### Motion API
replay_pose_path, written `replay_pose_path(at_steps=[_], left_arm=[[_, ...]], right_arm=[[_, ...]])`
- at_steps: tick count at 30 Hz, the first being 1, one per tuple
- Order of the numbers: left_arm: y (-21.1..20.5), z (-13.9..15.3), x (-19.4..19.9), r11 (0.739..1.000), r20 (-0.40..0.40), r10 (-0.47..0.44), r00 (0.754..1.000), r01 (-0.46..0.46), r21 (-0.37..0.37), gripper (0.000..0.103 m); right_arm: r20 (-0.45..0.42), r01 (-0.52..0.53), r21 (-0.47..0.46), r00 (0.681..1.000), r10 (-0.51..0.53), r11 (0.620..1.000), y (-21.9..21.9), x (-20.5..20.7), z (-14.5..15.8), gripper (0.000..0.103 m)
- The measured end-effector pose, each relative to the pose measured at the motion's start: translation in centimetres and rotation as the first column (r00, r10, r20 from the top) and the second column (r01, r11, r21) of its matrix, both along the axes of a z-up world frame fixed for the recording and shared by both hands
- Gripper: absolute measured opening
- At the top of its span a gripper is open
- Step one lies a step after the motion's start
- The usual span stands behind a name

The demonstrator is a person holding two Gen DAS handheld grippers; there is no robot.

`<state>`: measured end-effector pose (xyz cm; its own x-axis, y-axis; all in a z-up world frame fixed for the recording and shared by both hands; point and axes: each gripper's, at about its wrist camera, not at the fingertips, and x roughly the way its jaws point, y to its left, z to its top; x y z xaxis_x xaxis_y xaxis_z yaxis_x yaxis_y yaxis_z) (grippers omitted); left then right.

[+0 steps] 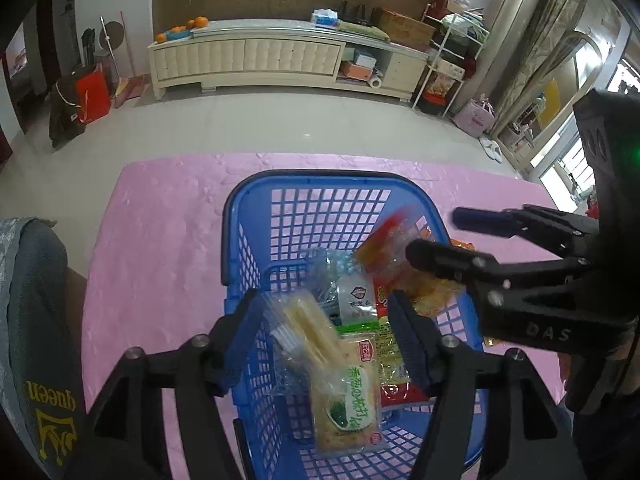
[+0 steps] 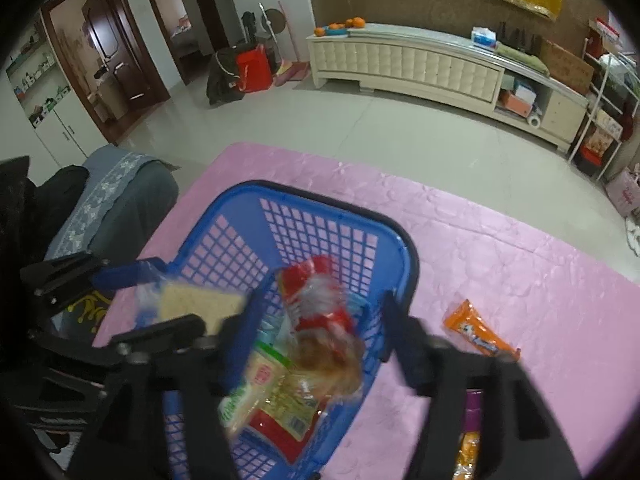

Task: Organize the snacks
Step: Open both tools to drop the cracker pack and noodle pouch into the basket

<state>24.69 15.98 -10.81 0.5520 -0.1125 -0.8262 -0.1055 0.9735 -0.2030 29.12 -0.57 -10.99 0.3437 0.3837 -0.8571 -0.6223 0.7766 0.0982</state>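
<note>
Both hand-held grippers spread over the basket (image 1: 256, 216). Cracker pack (image 1: 308, 336) loose between left hand-held gripper (image 1: 324, 328) fingers; red pack (image 2: 320, 300) loose ahead of right hand-held gripper (image 2: 312, 332).

Left gripper (image 1: 324, 320): matte black linkage arms, silver screws at the joints, blue ribbed finger pads.
Right gripper (image 1: 432, 236): black body at frame right, embossed "DAS" lettering, green light, silver screw heads.
</note>
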Motion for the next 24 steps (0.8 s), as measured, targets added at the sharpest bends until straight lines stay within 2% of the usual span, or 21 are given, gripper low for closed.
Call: replay_pose_path(at_steps=[4,7,17,24], left_arm=[[-0.1,0.7,-1.0,1.0,0.007,0.011,1.0,-0.012,0.028,0.065],[0.0,1.3,-2.3,0.999,0.006,0.032,0.999,-0.032,0.02,0.065],[-3.9,6.2,-8.7,0.999,0.06,-0.019,0.998,0.017,0.035,0.067],[-6.9,8.8,-11.3,0.996,0.102,-0.061,0.993,0.054,0.068,0.069]], right_arm=[[-0.001,0.023,0.004,1.0,-0.023,1.0,-1.4,-0.8,1.1,0.078],[0.002,0.022,0.004,1.0,-0.022,1.0,-2.1,-1.9,2.2,0.08],[0.034,0.065,0.007,0.997,-0.065,0.998,-5.9,-8.4,6.9,0.08],[0.054,0.108,0.023,0.993,-0.109,0.994,-9.2,-11.6,9.1,0.08]])
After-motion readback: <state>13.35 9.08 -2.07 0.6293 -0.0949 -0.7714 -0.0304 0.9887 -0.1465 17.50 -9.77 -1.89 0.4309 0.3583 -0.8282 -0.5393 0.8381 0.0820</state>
